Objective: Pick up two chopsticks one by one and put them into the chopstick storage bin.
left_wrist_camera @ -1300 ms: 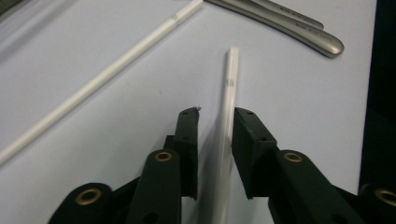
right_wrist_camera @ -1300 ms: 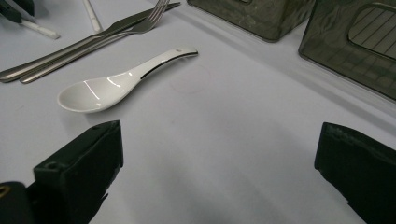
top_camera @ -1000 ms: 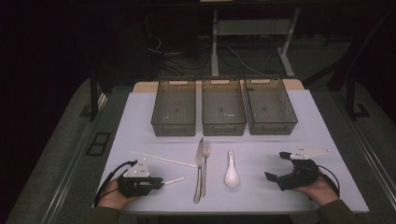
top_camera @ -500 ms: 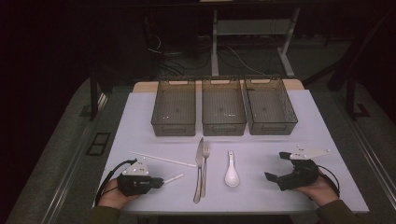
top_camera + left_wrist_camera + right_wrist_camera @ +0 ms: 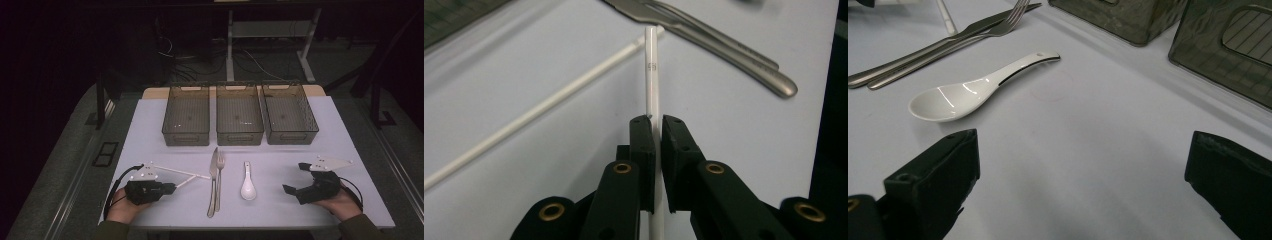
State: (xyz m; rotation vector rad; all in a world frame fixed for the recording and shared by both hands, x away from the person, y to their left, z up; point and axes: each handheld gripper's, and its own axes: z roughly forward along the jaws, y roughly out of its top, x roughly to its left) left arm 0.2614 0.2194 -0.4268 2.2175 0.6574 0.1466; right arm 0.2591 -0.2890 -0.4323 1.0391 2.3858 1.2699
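High view, left gripper (image 5: 172, 188): at the table's (image 5: 150, 125) near left, left of the knife (image 5: 213, 180), jaws closed on a white chopstick (image 5: 186, 182) whose tip points toward the knife.
High view, second chopstick (image 5: 180, 171): lying flat just behind the held one, its end near the knife.
High view, right gripper (image 5: 296, 177): right of the spoon (image 5: 247, 182), jaws wide, nothing between them.
High view, bins (image 5: 239, 120): three in a row behind the knife and fork (image 5: 219, 179).
Left gripper view, chopstick (image 5: 652, 75): pinched between both pads, running straight out past the tips toward the knife (image 5: 704, 35).
Left gripper view, second chopstick (image 5: 539, 107): left of the jaws, untouched.
Right gripper view, spoon (image 5: 973, 87): ahead of the left jaw, apart from it; jaws spread over bare table.
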